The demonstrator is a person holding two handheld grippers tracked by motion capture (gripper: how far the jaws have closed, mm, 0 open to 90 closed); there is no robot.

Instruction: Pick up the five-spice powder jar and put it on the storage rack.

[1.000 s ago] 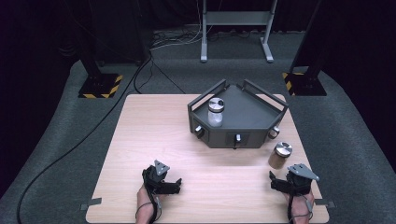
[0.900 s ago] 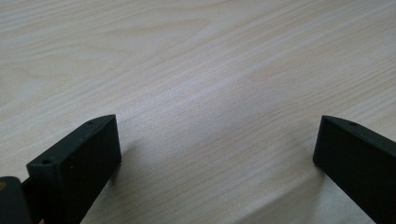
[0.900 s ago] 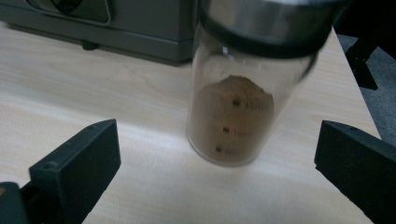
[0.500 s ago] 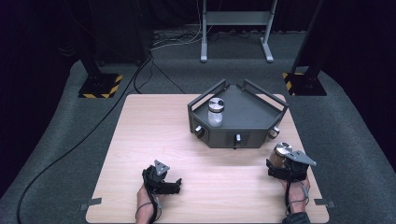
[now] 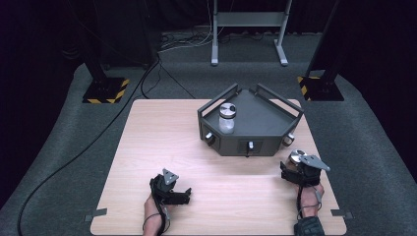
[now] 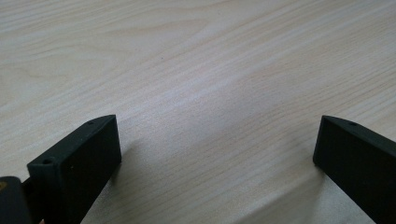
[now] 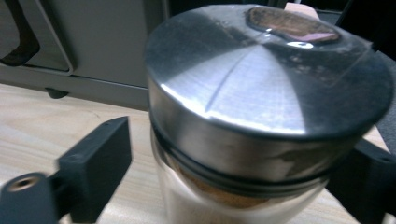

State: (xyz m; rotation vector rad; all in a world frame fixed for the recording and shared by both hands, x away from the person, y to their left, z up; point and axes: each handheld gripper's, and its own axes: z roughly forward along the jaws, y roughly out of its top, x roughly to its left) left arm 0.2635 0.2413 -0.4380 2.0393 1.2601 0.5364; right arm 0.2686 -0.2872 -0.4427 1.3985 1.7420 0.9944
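A glass jar with a metal lid (image 5: 295, 156) and brownish contents stands on the wooden table (image 5: 162, 142), in front of the grey tray's right corner. My right gripper (image 5: 294, 167) has its jaws on either side of the jar (image 7: 271, 93). Its jaws have just been closing. In the right gripper view a gap still shows between the left jaw and the glass; the right jaw is partly hidden behind the lid. My left gripper (image 5: 187, 196) rests near the table's front edge, open (image 6: 217, 135), with bare wood between its jaws.
A dark grey angular tray (image 5: 255, 145) with raised rims sits at the back right of the table. A second jar with a metal lid and white contents (image 5: 227, 117) stands inside its left part. A cable (image 5: 74, 162) runs over the floor at the left.
My right gripper has moved forward to the jar, and its jaws now stand around it. The left gripper has stayed where it was.
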